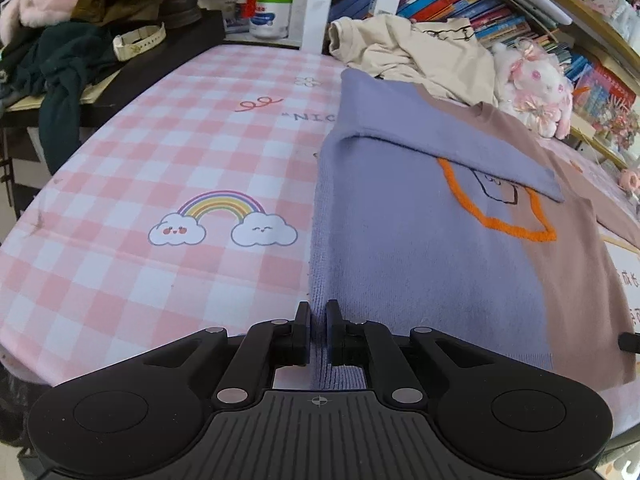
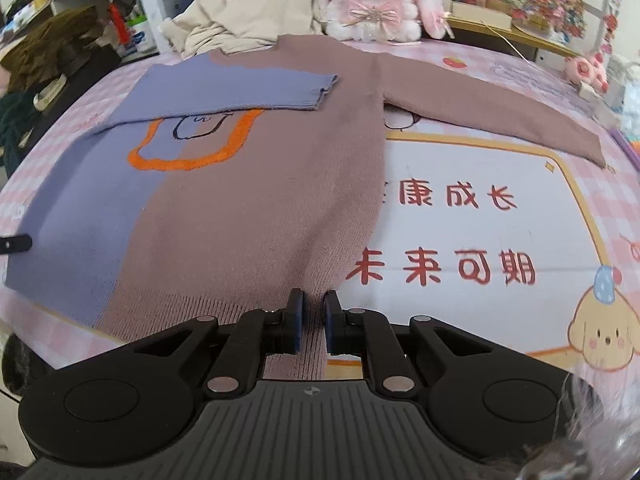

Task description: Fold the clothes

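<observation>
Lying flat and face-up on the pink-checked surface (image 1: 132, 280), the two-tone sweater (image 2: 248, 200) has its lilac sleeve (image 2: 224, 92) already folded across the chest, half hiding the orange-outlined motif (image 2: 188, 152), while the brown sleeve (image 2: 500, 108) stretches out to the side, not yet folded. Both grippers sit at the ribbed hem nearest me: the left gripper (image 1: 318, 334) has its jaws clenched on the lilac corner of the hem, knit visibly pinched between them, and the right gripper (image 2: 312, 324) is likewise clamped on the brown stretch of hem. Holding both lower corners at once looks like preparation for lifting the bottom edge up toward the neckline, though the open sleeve would probably want tucking first. Printed on the cloth beside the sweater are red characters, "成长" and "未来可期", and partly covered lettering reading "NIC" near a rainbow (image 1: 222, 220). Beyond lie a crumpled cream garment (image 2: 248, 24), a pink plush rabbit (image 2: 372, 0) and shelves of books (image 1: 460, 0).
</observation>
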### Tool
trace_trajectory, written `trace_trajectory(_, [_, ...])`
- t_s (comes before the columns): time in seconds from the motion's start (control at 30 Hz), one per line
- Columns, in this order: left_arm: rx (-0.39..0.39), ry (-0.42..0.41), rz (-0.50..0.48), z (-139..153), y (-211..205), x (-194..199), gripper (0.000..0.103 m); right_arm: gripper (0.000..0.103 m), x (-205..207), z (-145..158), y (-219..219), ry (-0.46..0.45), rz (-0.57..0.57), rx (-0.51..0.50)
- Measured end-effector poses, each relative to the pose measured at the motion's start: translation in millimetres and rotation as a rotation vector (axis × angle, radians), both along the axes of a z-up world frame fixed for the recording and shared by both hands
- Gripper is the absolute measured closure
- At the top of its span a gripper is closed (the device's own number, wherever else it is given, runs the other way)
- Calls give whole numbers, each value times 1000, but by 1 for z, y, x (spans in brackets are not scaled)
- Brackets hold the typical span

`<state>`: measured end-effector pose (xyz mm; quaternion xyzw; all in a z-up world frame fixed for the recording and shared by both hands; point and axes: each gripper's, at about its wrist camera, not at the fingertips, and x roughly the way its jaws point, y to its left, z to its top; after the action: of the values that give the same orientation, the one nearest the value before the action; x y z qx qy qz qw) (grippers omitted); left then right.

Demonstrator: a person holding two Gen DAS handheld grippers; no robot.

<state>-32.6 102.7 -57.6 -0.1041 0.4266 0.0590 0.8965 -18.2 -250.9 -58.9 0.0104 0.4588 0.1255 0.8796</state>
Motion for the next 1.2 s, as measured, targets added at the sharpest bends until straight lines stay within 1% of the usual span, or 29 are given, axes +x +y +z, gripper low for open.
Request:
trace_trajectory(0.07, [29,-6,-16,1,-2,0,92,90,1,1,1,9,-20,-1])
trace_trajectory(0.1, [52,-8,-25,2,-4,1,91,84,0,3,2,9,-32,-6])
trace_trajectory(0.13, [75,-10,-33,4,-6,1,90,83,-2,4,3,7,-44,-12])
trace_trajectory(0.17, [98,-16,-35,8,-9,0,88,74,-5,6,3,2,-56,-10])
trace_trajectory(0.2, [119,-29,-36,12,-12,-1,81,64,-8,9,2,-5,-69,-5])
trace_trajectory(0.23, [140,-41,-36,17,-15,-3,70,61,-11,11,1,-13,-82,-3])
trace_trajectory(0.27, [159,-57,-38,22,-18,-5,62,57,-14,14,0,-22,-96,-3])
trace_trajectory(0.3, [174,-78,-43,27,-23,-7,42,53,-17,16,-2,-27,-113,-5])
trace_trajectory(0.33, [187,-104,-53,33,-28,-10,29,51,-21,19,-4,-31,-132,-7])
trace_trajectory(0.4, [203,-171,-86,43,-38,-15,21,43,-27,23,-9,-40,-166,-13])
trace_trajectory(0.43, [210,-197,-107,47,-44,-17,18,42,-29,25,-11,-44,-182,-17])
trace_trajectory(0.57, [205,-211,-204,47,-68,-11,18,40,-37,32,-23,-56,-238,-44])
trace_trajectory(0.73, [168,-157,-271,35,-95,-3,18,39,-38,33,-43,-55,-297,-44])
trace_trajectory(0.83, [179,-145,-291,30,-108,-1,16,37,-33,33,-55,-59,-308,-43])
trace_trajectory(0.9, [192,-138,-286,30,-115,2,15,36,-26,33,-65,-63,-313,-40])
trace_trajectory(0.97, [196,-132,-259,29,-122,6,13,36,-16,33,-78,-66,-315,-30])
trace_trajectory(1.07, [198,-121,-203,29,-134,13,13,36,0,33,-98,-73,-309,-13])
trace_trajectory(1.2, [225,-97,-113,31,-157,22,13,36,23,34,-127,-75,-259,-14])
